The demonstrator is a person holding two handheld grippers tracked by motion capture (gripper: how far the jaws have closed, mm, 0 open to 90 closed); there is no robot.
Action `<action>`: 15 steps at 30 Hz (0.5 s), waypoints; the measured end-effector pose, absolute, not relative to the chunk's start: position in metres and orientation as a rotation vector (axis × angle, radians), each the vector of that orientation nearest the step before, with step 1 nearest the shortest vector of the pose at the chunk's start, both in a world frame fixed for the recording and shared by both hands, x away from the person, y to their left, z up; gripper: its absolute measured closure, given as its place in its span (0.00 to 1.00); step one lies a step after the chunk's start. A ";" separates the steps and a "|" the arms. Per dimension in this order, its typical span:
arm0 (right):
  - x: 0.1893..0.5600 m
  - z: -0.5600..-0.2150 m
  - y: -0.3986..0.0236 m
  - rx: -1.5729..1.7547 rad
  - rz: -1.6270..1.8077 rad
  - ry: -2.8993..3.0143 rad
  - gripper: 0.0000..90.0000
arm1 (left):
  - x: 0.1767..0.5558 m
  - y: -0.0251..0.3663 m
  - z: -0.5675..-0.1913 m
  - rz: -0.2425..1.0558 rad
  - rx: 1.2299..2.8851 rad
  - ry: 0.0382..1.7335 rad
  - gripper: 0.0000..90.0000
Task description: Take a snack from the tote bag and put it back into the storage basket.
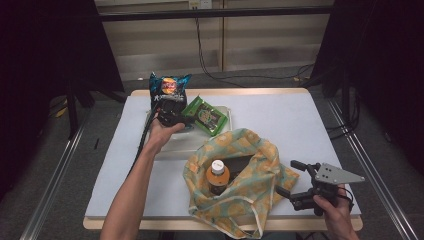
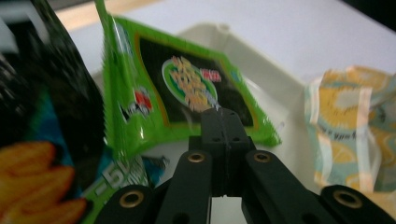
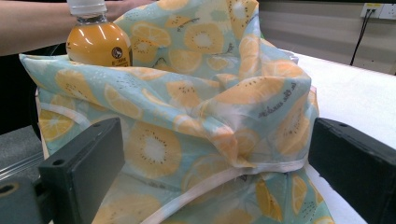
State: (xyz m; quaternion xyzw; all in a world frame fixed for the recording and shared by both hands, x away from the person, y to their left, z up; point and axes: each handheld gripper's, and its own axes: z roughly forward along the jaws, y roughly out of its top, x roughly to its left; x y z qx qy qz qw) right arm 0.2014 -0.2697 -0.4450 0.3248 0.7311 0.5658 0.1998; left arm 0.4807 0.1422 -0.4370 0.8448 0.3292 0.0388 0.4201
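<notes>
A green snack packet (image 1: 207, 116) (image 2: 187, 88) lies tilted in a white tray (image 1: 227, 111) (image 2: 266, 74). My left gripper (image 1: 188, 120) (image 2: 224, 115) has its jaws pressed together on the packet's near edge. A blue chip bag (image 1: 170, 85) (image 2: 42, 121) stands just behind and beside it. A fruit-print cloth bag (image 1: 250, 165) (image 3: 196, 93) (image 2: 355, 121) sits open at the table's front, with an orange drink bottle (image 1: 218, 175) (image 3: 95, 39) upright inside. My right gripper (image 1: 287, 177) (image 3: 215, 154) is open at the bag's right side, its jaws wide on either side of the fabric without pressing it.
The table (image 1: 300, 125) has a pale cover with bare room at the right and back. A forearm (image 3: 42, 21) crosses behind the bottle. Dark curtains flank the table, and cables run along the floor behind it.
</notes>
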 end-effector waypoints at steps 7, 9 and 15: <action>0.201 -0.445 -0.270 0.909 1.579 2.044 0.03 | 0.483 0.135 -0.448 0.095 2.189 0.832 1.00; 0.201 -0.445 -0.270 0.909 1.582 2.044 0.03 | 0.484 0.134 -0.448 0.090 2.193 0.834 1.00; 0.201 -0.445 -0.271 0.909 1.580 2.042 0.03 | 0.482 0.134 -0.450 0.076 2.200 0.837 1.00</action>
